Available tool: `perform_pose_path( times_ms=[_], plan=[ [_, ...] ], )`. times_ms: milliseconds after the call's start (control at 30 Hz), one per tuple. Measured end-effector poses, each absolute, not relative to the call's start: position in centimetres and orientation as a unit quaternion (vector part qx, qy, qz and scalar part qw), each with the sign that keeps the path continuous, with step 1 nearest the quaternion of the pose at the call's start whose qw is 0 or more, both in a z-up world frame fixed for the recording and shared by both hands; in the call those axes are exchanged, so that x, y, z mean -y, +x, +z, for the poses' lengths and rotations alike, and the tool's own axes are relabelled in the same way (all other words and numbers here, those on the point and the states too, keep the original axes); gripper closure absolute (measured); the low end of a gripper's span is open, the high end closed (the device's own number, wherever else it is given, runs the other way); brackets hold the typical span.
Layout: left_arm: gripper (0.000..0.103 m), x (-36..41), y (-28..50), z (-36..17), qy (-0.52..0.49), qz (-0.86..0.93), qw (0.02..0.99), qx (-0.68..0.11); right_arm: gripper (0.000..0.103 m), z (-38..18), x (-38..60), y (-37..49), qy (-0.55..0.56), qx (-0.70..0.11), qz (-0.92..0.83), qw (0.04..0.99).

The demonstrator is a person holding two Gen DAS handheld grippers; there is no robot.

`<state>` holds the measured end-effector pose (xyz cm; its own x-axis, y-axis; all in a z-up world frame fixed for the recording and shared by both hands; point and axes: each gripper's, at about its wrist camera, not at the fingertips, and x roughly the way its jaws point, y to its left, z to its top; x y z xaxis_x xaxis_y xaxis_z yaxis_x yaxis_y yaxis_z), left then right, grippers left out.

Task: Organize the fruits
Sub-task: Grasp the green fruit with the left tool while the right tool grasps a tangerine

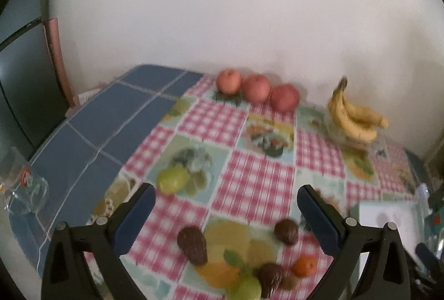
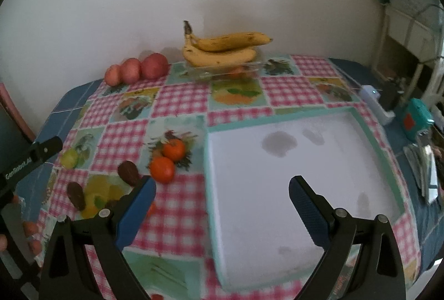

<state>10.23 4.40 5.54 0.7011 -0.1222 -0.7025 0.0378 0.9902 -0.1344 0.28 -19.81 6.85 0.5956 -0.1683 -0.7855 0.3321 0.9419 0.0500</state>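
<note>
My left gripper (image 1: 226,198) is open and empty, held above the checked tablecloth. Below it lie dark brown avocados (image 1: 193,244), a small orange (image 1: 304,265) and a green lime (image 1: 173,178). Three red apples (image 1: 256,89) line the wall and a banana bunch (image 1: 353,115) rests on a clear dish. My right gripper (image 2: 222,187) is open and empty over the left edge of a white tray (image 2: 291,175). Two oranges (image 2: 168,159), avocados (image 2: 129,173), apples (image 2: 137,69) and bananas (image 2: 222,48) show in the right wrist view. The left gripper's finger (image 2: 44,151) shows at its left edge.
A clear glass (image 1: 23,186) stands at the table's left edge on a blue cloth (image 1: 91,130). To the right of the tray are a teal box (image 2: 416,119), a white device (image 2: 373,97) and shiny packets (image 2: 424,172). The wall runs behind the table.
</note>
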Motion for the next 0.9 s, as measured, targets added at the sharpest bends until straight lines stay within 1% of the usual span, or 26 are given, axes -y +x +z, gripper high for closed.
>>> perform_pose_path(
  times_ms=[133, 267, 433, 633, 700, 733, 767, 800, 833, 867, 900],
  plan=[
    [0.0, -4.9, 12.4, 6.4, -0.076, -0.084, 0.916, -0.386, 0.006, 7.5, 19.1, 2.8, 0.104, -0.429, -0.117, 0.89],
    [0.0, -5.4, 15.0, 6.4, -0.039, -0.057, 0.91, -0.408, 0.006, 8.4, 18.4, 5.5, 0.086, -0.429, -0.111, 0.892],
    [0.0, -8.7, 17.7, 6.5, -0.062, -0.02, 0.904, -0.423, 0.006, 9.5, 18.1, 8.2, 0.074, -0.421, -0.119, 0.896],
    [0.0, -10.8, 19.3, 6.2, -0.057, 0.008, 0.901, -0.43, 0.007, 11.2, 17.8, 10.2, 0.064, -0.391, -0.113, 0.911],
    [0.001, -11.0, 19.9, 5.4, -0.06, 0.005, 0.895, -0.443, 0.012, 11.0, 17.7, 11.0, 0.065, -0.393, -0.108, 0.911],
    [0.003, -11.0, 20.1, 4.9, -0.06, 0.005, 0.892, -0.448, 0.023, 10.7, 17.6, 11.4, 0.067, -0.396, -0.104, 0.91],
    [0.005, -11.0, 20.4, 4.3, -0.06, 0.004, 0.887, -0.457, 0.029, 10.3, 17.5, 11.6, 0.068, -0.401, -0.101, 0.908],
    [0.01, -11.0, 20.6, 3.8, -0.059, 0.004, 0.883, -0.466, 0.03, 9.7, 17.4, 12.0, 0.067, -0.41, -0.097, 0.904],
    [0.012, -10.9, 20.8, 3.3, -0.06, 0.004, 0.878, -0.474, 0.031, 9.0, 17.2, 12.3, 0.066, -0.419, -0.094, 0.901],
    [0.012, -10.9, 21.1, 2.5, -0.062, 0.004, 0.873, -0.484, 0.038, 8.3, 17.0, 12.5, 0.066, -0.428, -0.086, 0.897],
    [0.012, -10.8, 21.3, 1.7, -0.065, 0.003, 0.867, -0.495, 0.041, 7.7, 16.8, 12.6, 0.068, -0.435, -0.08, 0.894]
  ],
)
